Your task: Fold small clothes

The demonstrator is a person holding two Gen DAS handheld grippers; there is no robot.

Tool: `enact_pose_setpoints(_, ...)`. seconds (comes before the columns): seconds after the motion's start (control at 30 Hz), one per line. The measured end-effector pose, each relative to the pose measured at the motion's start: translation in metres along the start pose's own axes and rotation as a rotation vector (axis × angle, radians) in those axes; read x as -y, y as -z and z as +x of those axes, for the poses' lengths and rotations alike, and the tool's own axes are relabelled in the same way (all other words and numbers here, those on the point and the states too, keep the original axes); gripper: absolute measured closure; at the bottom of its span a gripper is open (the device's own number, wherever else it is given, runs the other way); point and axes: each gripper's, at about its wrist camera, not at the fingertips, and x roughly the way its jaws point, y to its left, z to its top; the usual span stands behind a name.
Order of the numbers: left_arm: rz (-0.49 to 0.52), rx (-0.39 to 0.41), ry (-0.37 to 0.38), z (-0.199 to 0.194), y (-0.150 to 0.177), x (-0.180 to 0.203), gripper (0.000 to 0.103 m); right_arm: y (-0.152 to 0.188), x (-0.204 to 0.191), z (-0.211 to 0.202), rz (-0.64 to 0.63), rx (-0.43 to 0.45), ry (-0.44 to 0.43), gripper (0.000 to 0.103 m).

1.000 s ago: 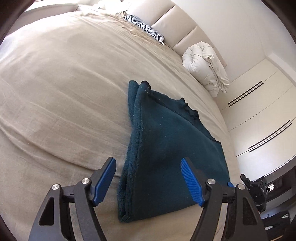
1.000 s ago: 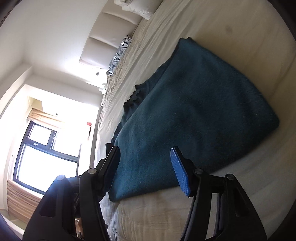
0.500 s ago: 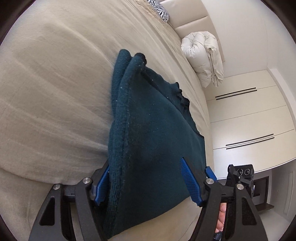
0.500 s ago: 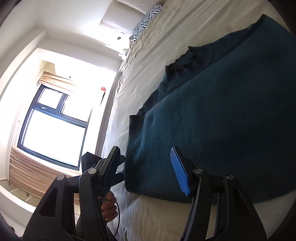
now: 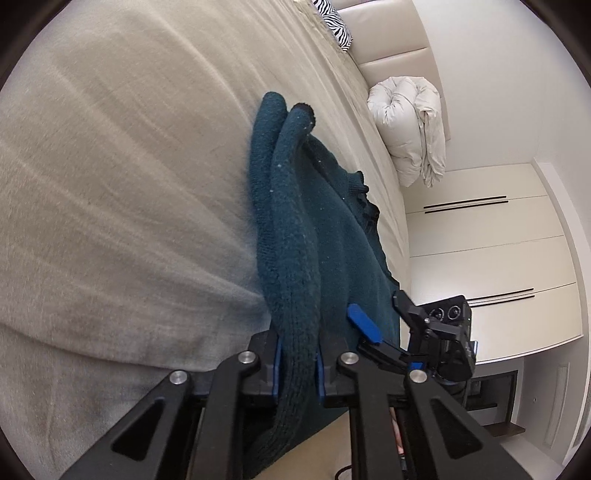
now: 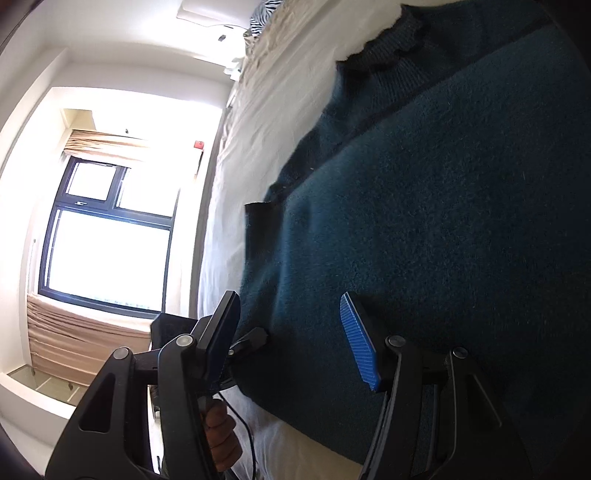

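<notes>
A dark teal knitted sweater (image 5: 325,236) lies folded on a beige bed (image 5: 110,184). My left gripper (image 5: 298,363) is shut on the sweater's thick folded edge at its near corner. My right gripper (image 6: 291,332) is open, its jaws straddling the sweater's (image 6: 424,221) other near corner, low over the fabric. In the left wrist view the right gripper (image 5: 384,332) shows just right of mine, one blue pad above the cloth.
A rolled white duvet (image 5: 410,125) and a zebra-print pillow (image 5: 334,22) lie near the padded headboard. White wardrobe doors (image 5: 491,258) stand beyond the bed. A bright window (image 6: 107,236) is on the other side. A hand (image 6: 221,439) holds the left gripper's handle.
Both grippers moved in onto the sweater's near edge. My left gripper went from open around the folded edge to shut on it. The right gripper stayed open and came closer.
</notes>
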Motion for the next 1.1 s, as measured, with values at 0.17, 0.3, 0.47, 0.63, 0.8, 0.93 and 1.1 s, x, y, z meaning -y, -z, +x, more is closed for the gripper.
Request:
enact_pose_setpoints(0.17, 0.044, 0.008, 0.002, -0.005, 0.0, 0.027, 0.089, -0.002, 0.011, -0.006, 0.03, 0.005, -0.066, 0.049)
enact_pose_setpoints(0.3, 0.121, 0.006, 0.002, 0.005, 0.002, 0.074, 0.089, -0.006, 0.023, -0.035, 0.071, 0.048, -0.171, 0.041)
enact_pose_setpoints(0.47, 0.236, -0.031, 0.011, 0.04, 0.015, 0.14, 0.089, -0.017, 0.049, -0.092, 0.124, 0.141, -0.277, 0.036)
enact_pose_setpoints(0.63, 0.351, -0.123, 0.011, 0.117, 0.045, 0.19, 0.089, -0.027, 0.082, -0.136, 0.174, 0.2, -0.318, 0.032)
enact_pose_setpoints(0.8, 0.373, -0.223, -0.014, 0.189, 0.076, 0.194, 0.063, -0.032, 0.129, -0.157, 0.276, 0.22, -0.338, 0.03)
enact_pose_setpoints(0.93, 0.404, -0.24, -0.004, 0.192, 0.092, 0.192, 0.04, -0.033, 0.141, -0.159, 0.288, 0.211, -0.344, 0.031)
enact_pose_setpoints(1.1, 0.478, -0.188, 0.0, 0.155, 0.095, 0.194, 0.037, -0.04, 0.137, -0.158, 0.26, 0.184, -0.281, 0.031)
